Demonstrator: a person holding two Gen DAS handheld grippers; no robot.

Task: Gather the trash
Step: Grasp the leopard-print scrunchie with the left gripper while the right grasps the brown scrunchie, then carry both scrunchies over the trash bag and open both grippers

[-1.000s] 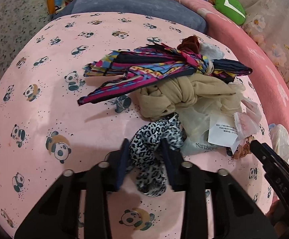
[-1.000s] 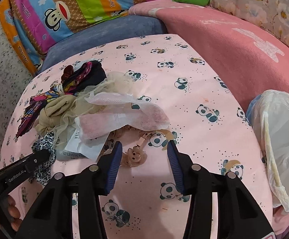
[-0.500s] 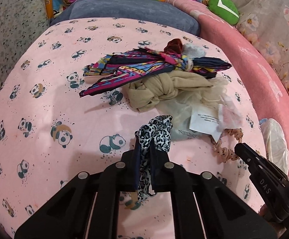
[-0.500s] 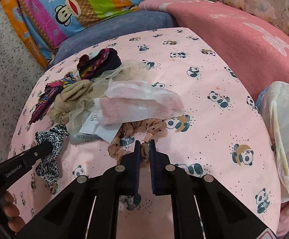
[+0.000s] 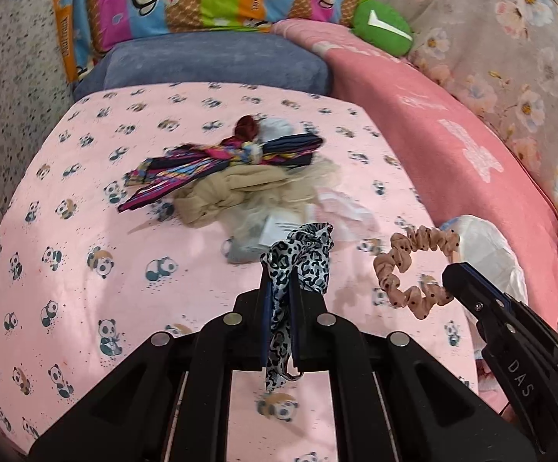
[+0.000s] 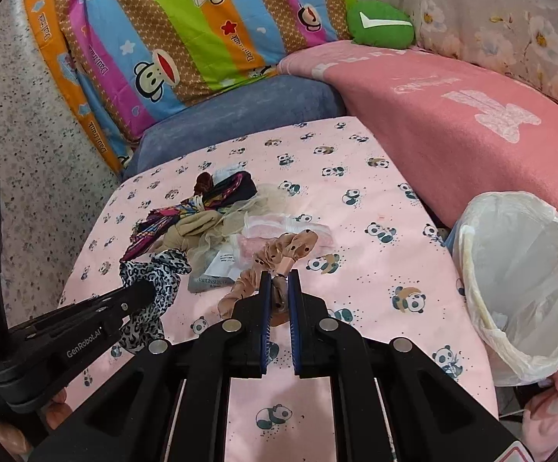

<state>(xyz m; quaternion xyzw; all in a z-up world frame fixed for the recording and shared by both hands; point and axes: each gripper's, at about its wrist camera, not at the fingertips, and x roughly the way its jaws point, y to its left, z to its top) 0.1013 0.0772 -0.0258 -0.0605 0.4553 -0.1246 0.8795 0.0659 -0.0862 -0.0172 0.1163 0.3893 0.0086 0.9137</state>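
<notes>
My left gripper [image 5: 279,281] is shut on a leopard-print scrunchie [image 5: 304,254], lifted off the pink panda sheet [image 5: 86,231]. My right gripper [image 6: 279,281] is shut on a tan dotted scrunchie [image 6: 279,254], also raised; the same scrunchie [image 5: 413,265] hangs at the right of the left wrist view. On the sheet lies a pile: a multicoloured scarf [image 5: 209,165], beige stockings [image 5: 233,192], a pink plastic wrapper [image 6: 279,231] and a white paper label [image 6: 221,265]. A bin lined with a white bag [image 6: 521,288] stands at the right.
A pink blanket [image 6: 452,115] covers the bed's right side. A blue cushion [image 5: 217,61], a striped monkey-print pillow [image 6: 186,38] and a green cushion [image 6: 381,23] sit at the back. Speckled floor [image 6: 29,134] lies to the left. A person's fingers [image 6: 55,412] hold the left gripper.
Both grippers went from open around the scrunchies to shut on them, then rose and drew back, lifting the leopard-print and tan scrunchies off the sheet.
</notes>
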